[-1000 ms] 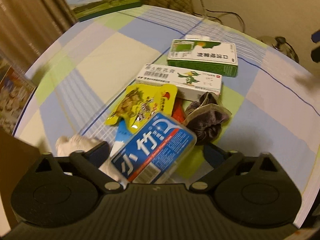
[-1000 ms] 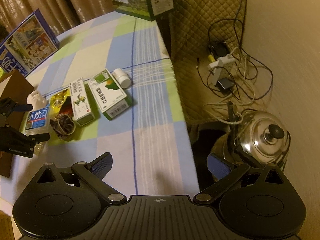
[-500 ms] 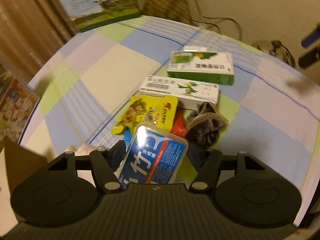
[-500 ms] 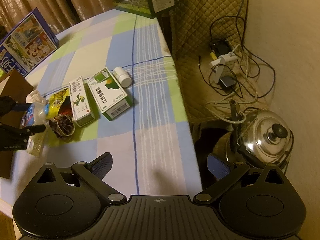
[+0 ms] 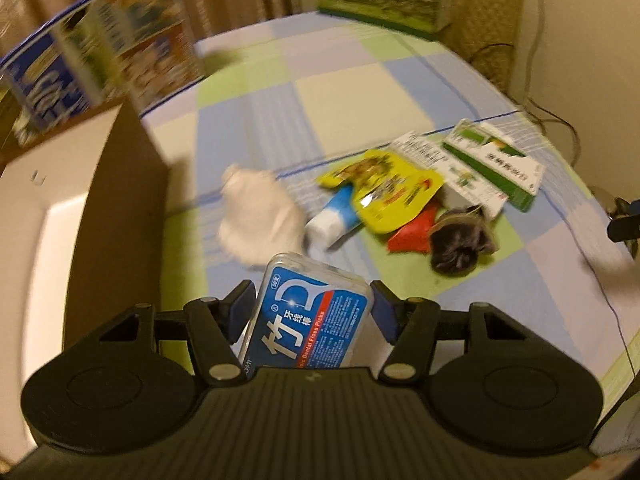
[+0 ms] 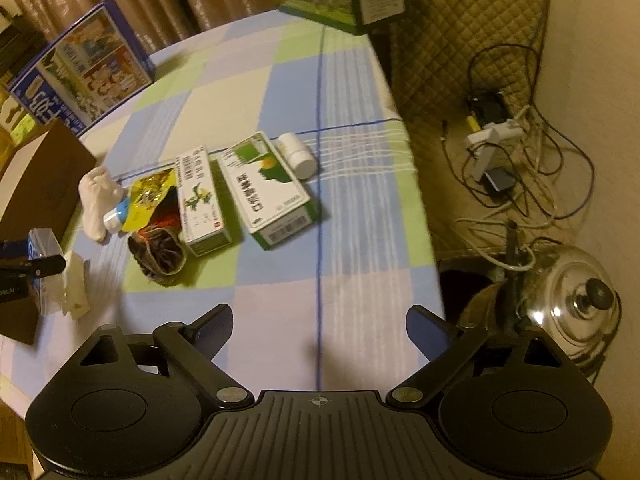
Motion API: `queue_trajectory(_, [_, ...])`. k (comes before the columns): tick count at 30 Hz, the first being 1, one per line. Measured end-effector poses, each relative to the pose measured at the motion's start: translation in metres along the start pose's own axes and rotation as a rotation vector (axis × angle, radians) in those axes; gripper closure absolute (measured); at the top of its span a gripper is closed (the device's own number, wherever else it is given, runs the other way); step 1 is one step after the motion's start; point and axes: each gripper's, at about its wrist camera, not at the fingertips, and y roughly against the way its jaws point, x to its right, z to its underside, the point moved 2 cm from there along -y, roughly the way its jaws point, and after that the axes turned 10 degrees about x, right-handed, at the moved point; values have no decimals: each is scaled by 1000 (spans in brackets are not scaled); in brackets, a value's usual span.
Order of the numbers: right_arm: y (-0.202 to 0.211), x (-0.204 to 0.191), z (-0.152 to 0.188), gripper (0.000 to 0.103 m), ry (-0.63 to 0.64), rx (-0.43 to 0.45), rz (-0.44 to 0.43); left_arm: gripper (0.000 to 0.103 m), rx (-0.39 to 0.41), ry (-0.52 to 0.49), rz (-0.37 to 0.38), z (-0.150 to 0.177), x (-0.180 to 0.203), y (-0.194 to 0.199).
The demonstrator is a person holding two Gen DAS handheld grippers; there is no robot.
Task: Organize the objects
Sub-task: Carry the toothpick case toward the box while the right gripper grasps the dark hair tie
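Gripping a floss box (image 5: 310, 316) between both fingers, the left gripper (image 5: 312, 306) hangs above the cloth (image 5: 352, 96); sock (image 5: 260, 212) at 11 o'clock. Right gripper (image 6: 319, 326): spread wide, empty.

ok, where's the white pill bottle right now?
Right wrist view: the white pill bottle lies on its side on the checked tablecloth, touching the far end of the green-and-white box.

Glossy plastic floss case (image 5: 310, 316), cloth tablecloth (image 6: 352, 264)

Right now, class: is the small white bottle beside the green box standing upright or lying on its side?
On its side: the white bottle lies flat on the tablecloth by the green box.
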Motion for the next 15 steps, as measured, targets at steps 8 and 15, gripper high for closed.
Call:
queue_trajectory(8, [-6,-11,-1,13,31,-10,-28,45,0,188,-35,10,-30,15])
queue_trajectory(15, [-7,-31,0,30,102,27,-110,45,18,277,-50,20,-41,41])
